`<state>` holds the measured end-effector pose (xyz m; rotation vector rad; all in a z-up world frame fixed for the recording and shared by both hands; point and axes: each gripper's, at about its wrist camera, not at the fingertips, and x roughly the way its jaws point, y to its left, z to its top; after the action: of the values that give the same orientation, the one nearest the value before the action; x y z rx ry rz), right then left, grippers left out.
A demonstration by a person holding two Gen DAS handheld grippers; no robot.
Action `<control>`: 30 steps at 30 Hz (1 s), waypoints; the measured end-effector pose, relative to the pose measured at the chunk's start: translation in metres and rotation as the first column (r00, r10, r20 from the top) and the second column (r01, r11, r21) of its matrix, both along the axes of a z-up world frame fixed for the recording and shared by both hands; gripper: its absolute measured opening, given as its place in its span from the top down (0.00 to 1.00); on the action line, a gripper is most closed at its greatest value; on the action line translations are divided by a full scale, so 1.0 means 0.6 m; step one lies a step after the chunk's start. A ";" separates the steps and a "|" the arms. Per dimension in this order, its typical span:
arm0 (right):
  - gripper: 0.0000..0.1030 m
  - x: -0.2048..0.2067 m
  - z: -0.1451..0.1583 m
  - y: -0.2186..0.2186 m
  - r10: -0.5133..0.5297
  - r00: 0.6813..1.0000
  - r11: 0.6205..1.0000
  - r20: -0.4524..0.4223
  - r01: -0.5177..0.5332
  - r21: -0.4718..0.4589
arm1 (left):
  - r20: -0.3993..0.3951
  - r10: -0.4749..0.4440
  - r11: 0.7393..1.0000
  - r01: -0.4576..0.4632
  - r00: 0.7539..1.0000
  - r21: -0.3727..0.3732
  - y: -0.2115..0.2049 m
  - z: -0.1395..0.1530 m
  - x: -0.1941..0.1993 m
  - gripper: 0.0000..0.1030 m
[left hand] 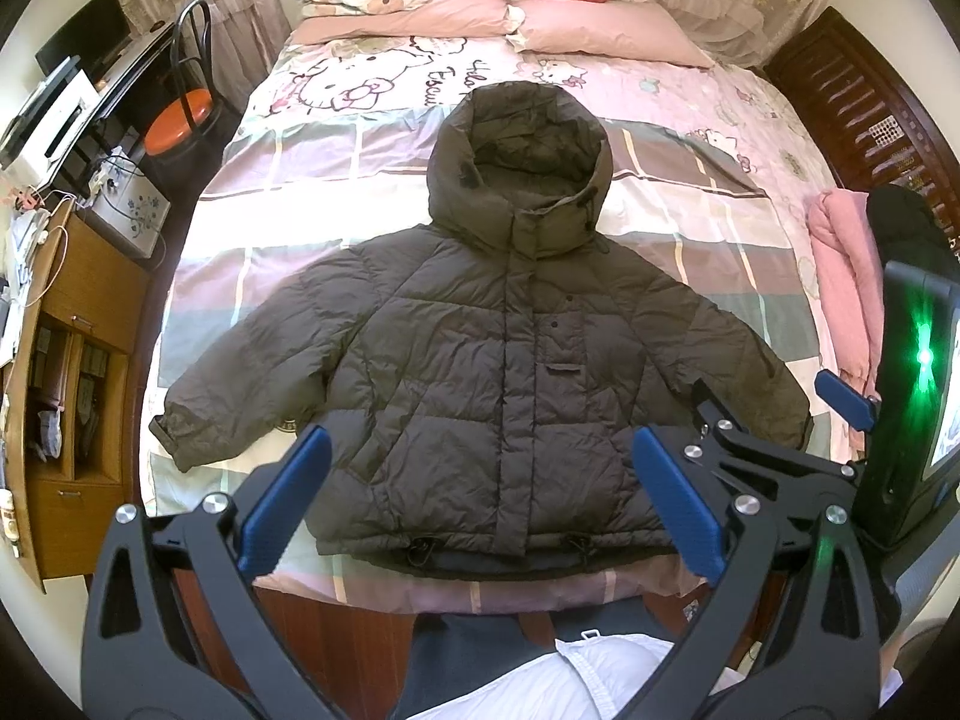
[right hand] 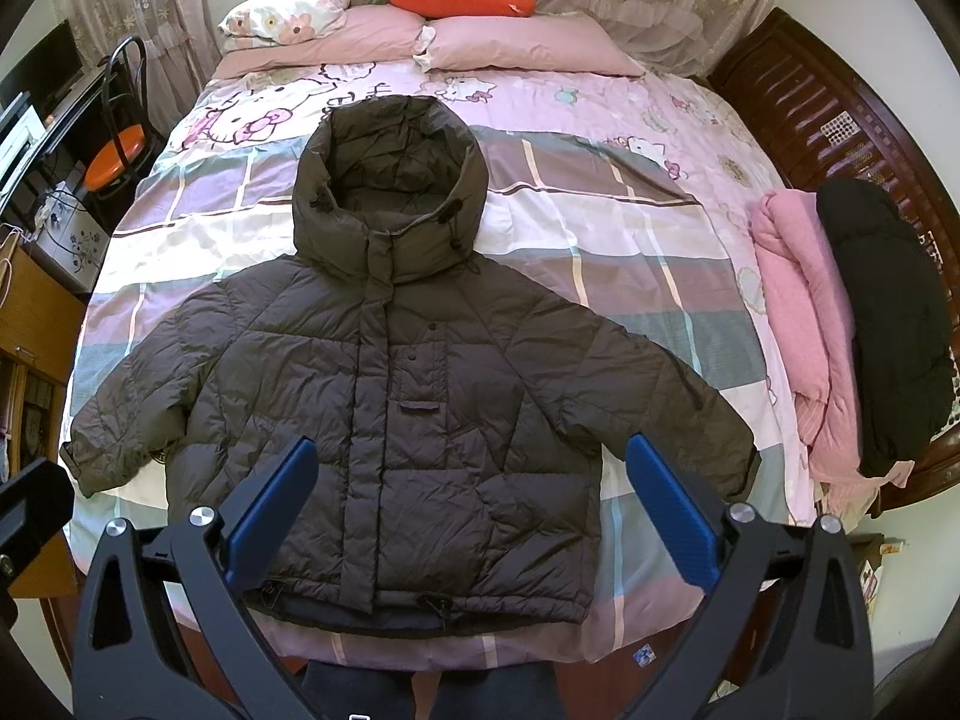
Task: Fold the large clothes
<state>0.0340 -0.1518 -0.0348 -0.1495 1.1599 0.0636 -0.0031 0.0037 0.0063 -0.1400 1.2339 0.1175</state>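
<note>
A dark brown hooded puffer jacket [left hand: 480, 372] lies face up on the bed [left hand: 690, 228], spread flat with both sleeves out, hood toward the pillows, its drawstring hem at the bed's near edge. The left gripper [left hand: 480, 504] and right gripper [right hand: 474, 510] hover above the hem, fingers spread wide, grasping nothing.

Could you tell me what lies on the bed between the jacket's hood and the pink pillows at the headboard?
Nothing lies there: between the hood and the pink pillows, only the bare cartoon-print bedspread shows, clearest in the right wrist view.
</note>
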 end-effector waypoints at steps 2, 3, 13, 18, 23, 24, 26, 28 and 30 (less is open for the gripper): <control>0.01 0.001 0.000 0.000 0.000 1.000 1.000 0.000 0.000 0.000 | 0.000 0.000 1.000 0.000 1.000 0.000 0.000 0.000 0.000 0.02; 0.01 0.001 0.000 0.000 0.000 1.000 1.000 0.000 0.000 0.000 | 0.000 0.001 1.000 -0.001 1.000 -0.001 0.001 0.000 0.000 0.02; 0.01 0.000 -0.003 0.000 0.000 1.000 1.000 -0.002 0.000 0.001 | -0.001 0.001 1.000 -0.001 1.000 -0.002 -0.001 0.000 0.000 0.02; 0.01 -0.002 -0.009 0.001 0.000 1.000 1.000 -0.009 0.001 0.006 | -0.007 -0.001 1.000 0.001 1.000 0.000 0.000 -0.010 -0.006 0.02; 0.01 -0.003 -0.047 -0.031 -0.020 0.999 1.000 -0.047 0.019 -0.002 | -0.042 0.008 0.999 -0.010 0.999 -0.032 -0.004 -0.046 -0.005 0.02; 0.01 -0.001 -0.052 -0.049 -0.043 0.998 0.999 -0.056 0.043 -0.003 | -0.051 0.008 0.999 -0.011 0.999 -0.045 -0.007 -0.053 -0.002 0.02; 0.01 0.001 -0.072 -0.114 -0.123 0.989 0.992 -0.084 0.124 0.006 | -0.087 -0.003 0.995 -0.006 0.996 -0.096 -0.024 -0.089 0.007 0.02; 0.01 0.001 -0.101 -0.199 -0.221 0.966 0.973 -0.135 0.227 0.031 | -0.139 -0.012 0.992 -0.005 0.990 -0.123 -0.048 -0.126 0.023 0.02; 0.01 0.002 -0.129 -0.279 -0.303 0.936 0.947 -0.180 0.317 0.058 | -0.201 -0.022 0.992 -0.004 0.979 -0.128 -0.084 -0.175 0.042 0.02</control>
<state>0.0352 -0.3195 -0.1120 0.1199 1.3358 -0.1561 0.0220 -0.0465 -0.0984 -0.2382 1.4458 0.0450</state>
